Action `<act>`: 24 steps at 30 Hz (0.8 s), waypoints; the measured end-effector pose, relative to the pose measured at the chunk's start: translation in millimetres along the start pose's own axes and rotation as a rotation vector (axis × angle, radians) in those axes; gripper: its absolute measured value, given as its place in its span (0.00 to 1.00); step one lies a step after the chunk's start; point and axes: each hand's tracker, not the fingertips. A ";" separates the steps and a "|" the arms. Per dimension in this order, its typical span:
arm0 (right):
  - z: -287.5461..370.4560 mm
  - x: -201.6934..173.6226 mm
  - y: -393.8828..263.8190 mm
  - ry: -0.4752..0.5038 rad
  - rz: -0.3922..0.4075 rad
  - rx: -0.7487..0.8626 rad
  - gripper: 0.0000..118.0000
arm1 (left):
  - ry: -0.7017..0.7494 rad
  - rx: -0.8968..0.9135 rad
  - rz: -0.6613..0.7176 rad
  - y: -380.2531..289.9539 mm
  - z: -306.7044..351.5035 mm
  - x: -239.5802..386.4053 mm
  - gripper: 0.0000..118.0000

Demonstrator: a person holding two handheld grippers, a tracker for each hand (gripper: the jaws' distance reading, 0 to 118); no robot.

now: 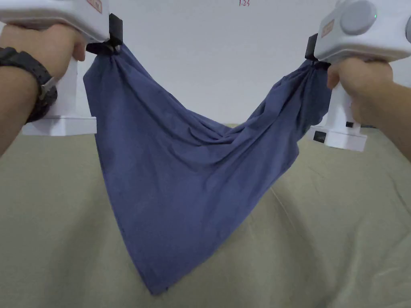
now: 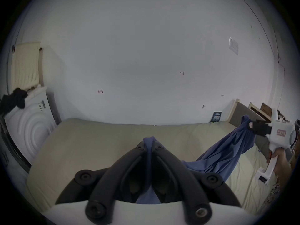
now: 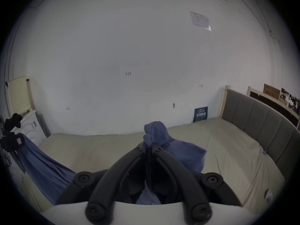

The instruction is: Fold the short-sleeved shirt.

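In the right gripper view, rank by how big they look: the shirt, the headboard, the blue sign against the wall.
1. Shirt, though nearness to the camera inflates it.
2. Headboard.
3. Blue sign, clearly smallest.

One blue shirt [image 1: 188, 180] hanging over one bed [image 1: 341, 224]. Two white grippers: left gripper [image 1: 107, 45], right gripper [image 1: 314, 60], each pinching cloth. Two hands gripping handles: left hand [image 1: 48, 46], right hand [image 1: 361, 82]. One black watch [image 1: 34, 76] sitting on wrist. One padded headboard [image 3: 259, 123] standing. One blue book [image 3: 200, 114] leaning against wall. One washing machine [image 2: 30, 127] standing, one dark garment [image 2: 13, 99] lying atop.
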 end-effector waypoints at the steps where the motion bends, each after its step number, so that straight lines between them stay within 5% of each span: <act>1: -1.9 -1.5 6.8 0.004 0.012 0.011 0.07 | -0.010 0.004 -0.004 6.7 -7.2 -2.8 0.02; 12: -4.8 -3.4 18.1 0.000 0.040 0.034 0.07 | -0.005 0.076 0.003 26.6 -8.1 -1.8 0.02; 24: 21.7 37.7 -49.6 0.032 0.050 -0.039 0.07 | -0.045 0.010 -0.115 -45.2 23.5 -0.2 0.03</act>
